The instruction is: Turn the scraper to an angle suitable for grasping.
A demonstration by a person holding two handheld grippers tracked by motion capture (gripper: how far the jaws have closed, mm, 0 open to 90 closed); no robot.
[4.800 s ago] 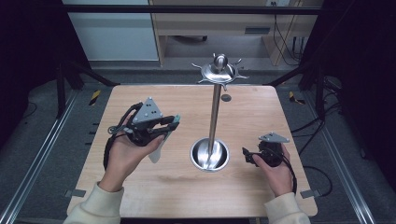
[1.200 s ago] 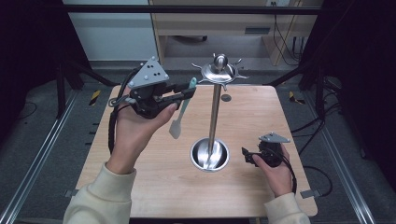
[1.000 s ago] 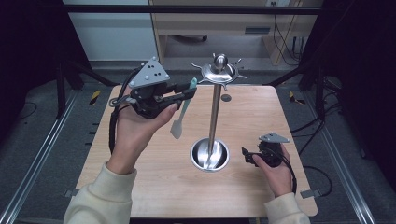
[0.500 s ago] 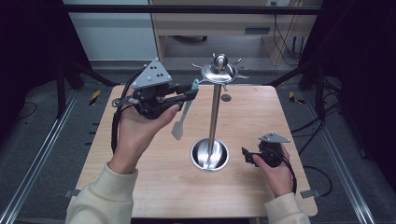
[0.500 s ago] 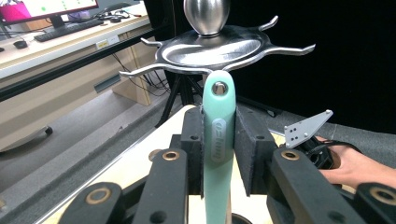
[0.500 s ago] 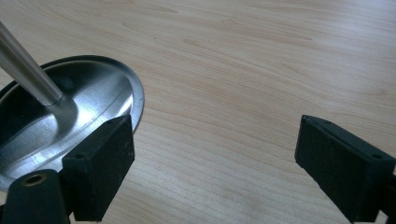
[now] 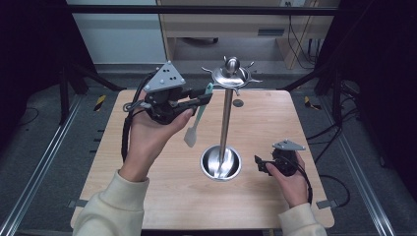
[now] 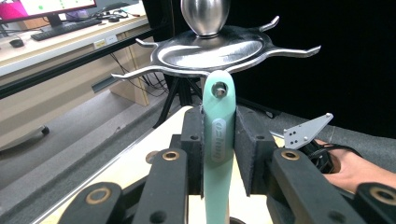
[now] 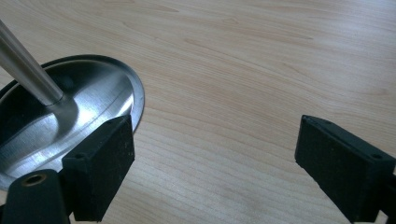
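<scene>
While clamped, one spatula [image 8: 218, 140].

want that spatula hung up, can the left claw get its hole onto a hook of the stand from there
Probably yes: the left claw grips the spatula with its hole just below a hook of the stand, nothing between them.

Left gripper [image 7: 199, 100]: black body, grey three-cornered plate, brass-ringed pivots behind square black pads [image 8: 194, 140]. Right gripper [image 7: 256, 163]: alike, black cable. Cream sleeves [image 7: 105, 209].

Spatula [image 8: 218, 140] lower handle and blade cut off at bottom edge of left gripper view; embossed lettering on handle too blurred to read.
</scene>
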